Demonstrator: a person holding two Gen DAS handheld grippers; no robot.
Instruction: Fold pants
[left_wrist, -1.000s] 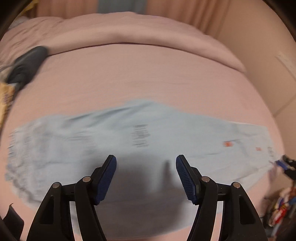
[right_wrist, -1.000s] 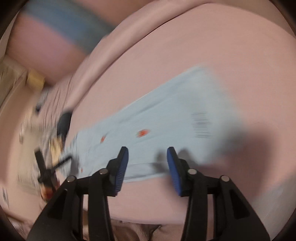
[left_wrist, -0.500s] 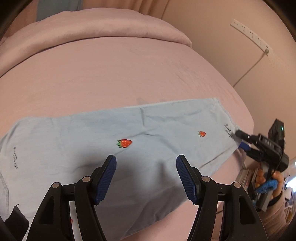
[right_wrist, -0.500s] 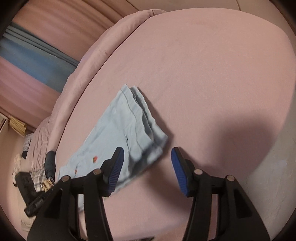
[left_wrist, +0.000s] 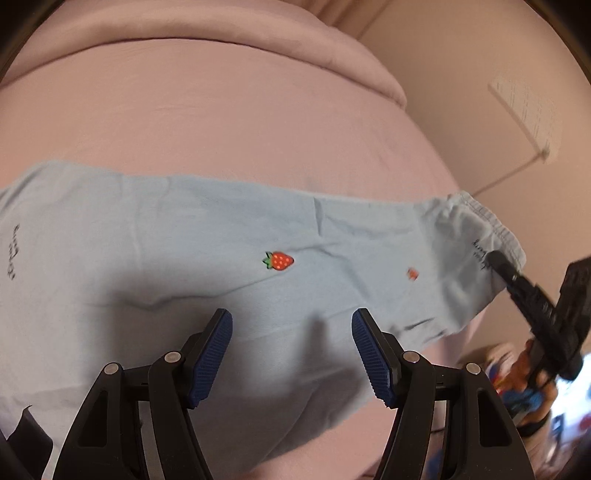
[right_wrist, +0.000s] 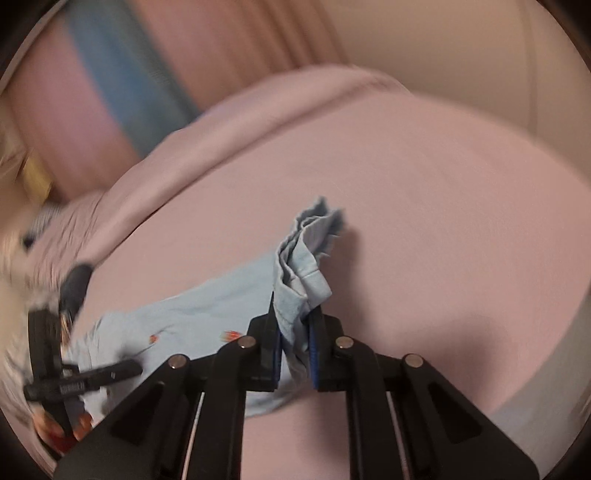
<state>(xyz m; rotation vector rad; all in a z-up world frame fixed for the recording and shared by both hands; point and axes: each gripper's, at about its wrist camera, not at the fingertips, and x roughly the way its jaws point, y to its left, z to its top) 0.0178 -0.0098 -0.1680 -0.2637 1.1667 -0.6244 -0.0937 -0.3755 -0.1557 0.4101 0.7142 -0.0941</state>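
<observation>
Now right tool (right_wrist: 295, 347) clamped on pants (right_wrist: 192, 314).

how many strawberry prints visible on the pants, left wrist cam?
2. One strawberry sits mid-fabric on the pants, ahead of the open left gripper; a smaller, blurrier one lies nearer the cuff. Others may be hidden.

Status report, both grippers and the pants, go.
Left gripper open above pants. Right gripper shut on bunched pants end. Nothing in the way on bed.
</observation>
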